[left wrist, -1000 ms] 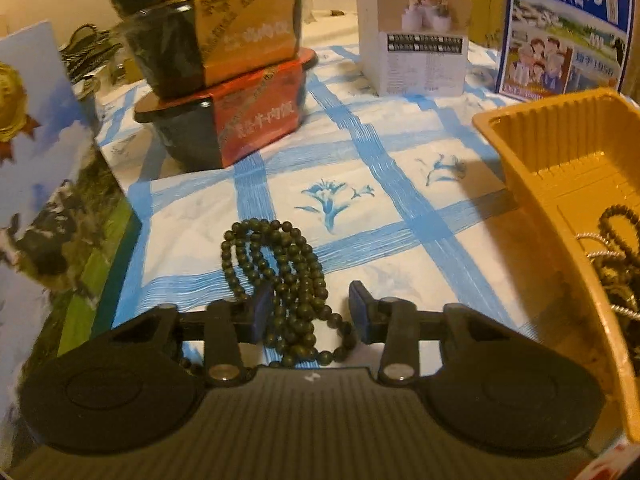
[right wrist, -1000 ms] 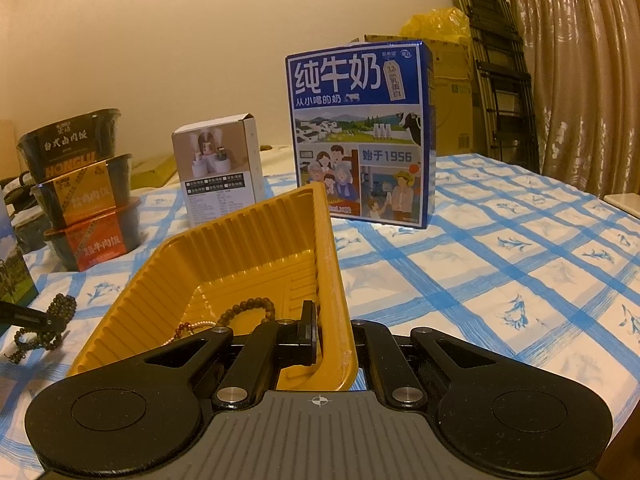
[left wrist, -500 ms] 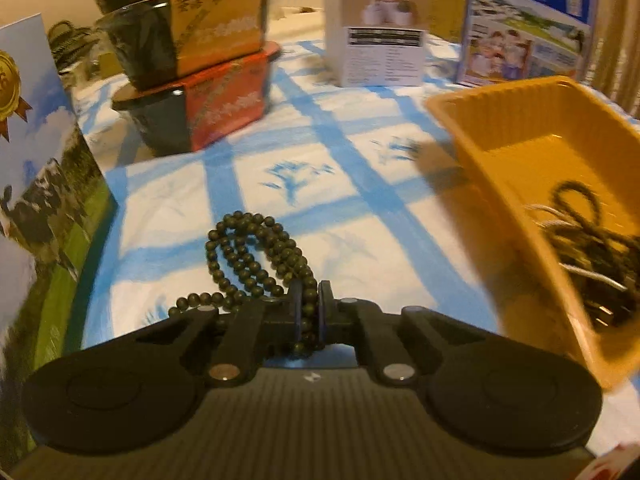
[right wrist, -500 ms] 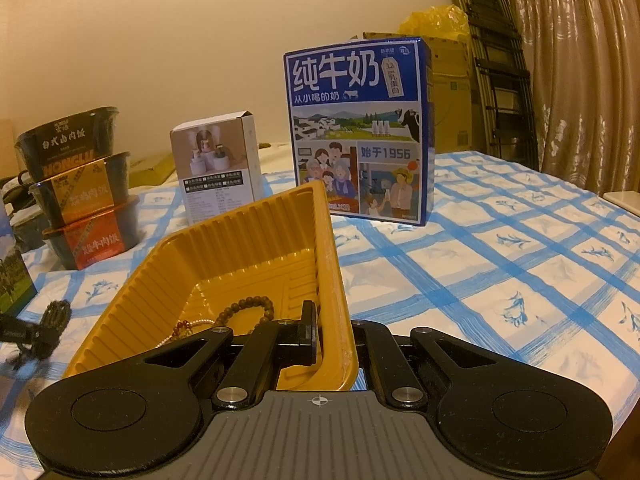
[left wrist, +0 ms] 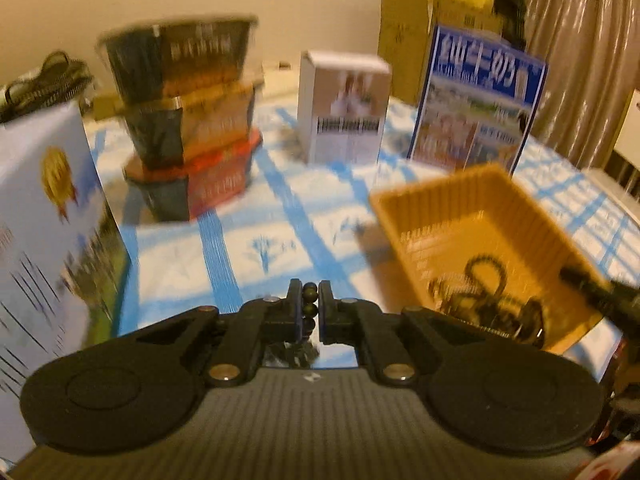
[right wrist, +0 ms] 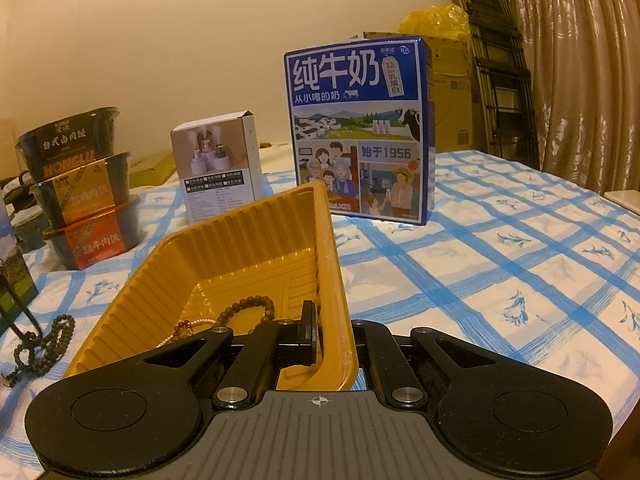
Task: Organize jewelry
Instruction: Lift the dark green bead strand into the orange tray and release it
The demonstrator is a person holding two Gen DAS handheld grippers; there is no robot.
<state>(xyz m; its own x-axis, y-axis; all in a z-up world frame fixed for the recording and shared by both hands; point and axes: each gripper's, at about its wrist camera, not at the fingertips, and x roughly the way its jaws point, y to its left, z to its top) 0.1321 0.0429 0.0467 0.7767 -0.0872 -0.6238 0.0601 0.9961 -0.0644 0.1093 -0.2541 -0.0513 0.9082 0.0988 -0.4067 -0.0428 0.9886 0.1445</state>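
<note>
1. Several pieces of jewelry already lie in the yellow tray (right wrist: 256,256): a brown bead bracelet (right wrist: 250,308) and a thin pale chain (right wrist: 192,325) show on its floor in the right wrist view, and the left wrist view shows a dark tangle there too, though blur hides how many pieces it holds.

2. One dark bead necklace (right wrist: 44,340) is not in the tray yet. It hangs in loops from the left tool (left wrist: 309,305), off the blue-checked table (right wrist: 500,272), to the left of the tray and a little apart from its wall. I judge the task well along, with this string to be carried over the rim and let go; no other loose jewelry shows on the table.

3. Right tool (right wrist: 334,336): its jaws are closed tight on the tray's near right wall, one finger inside and one outside, and the tray looks tipped, its far corner raised toward the milk carton (right wrist: 360,128).

4. Left tool: its jaws are narrow, with only a slim gap, and they pinch a few dark beads of the necklace between the pads; the rest of the string hangs below, mostly hidden behind the tool body.
</note>
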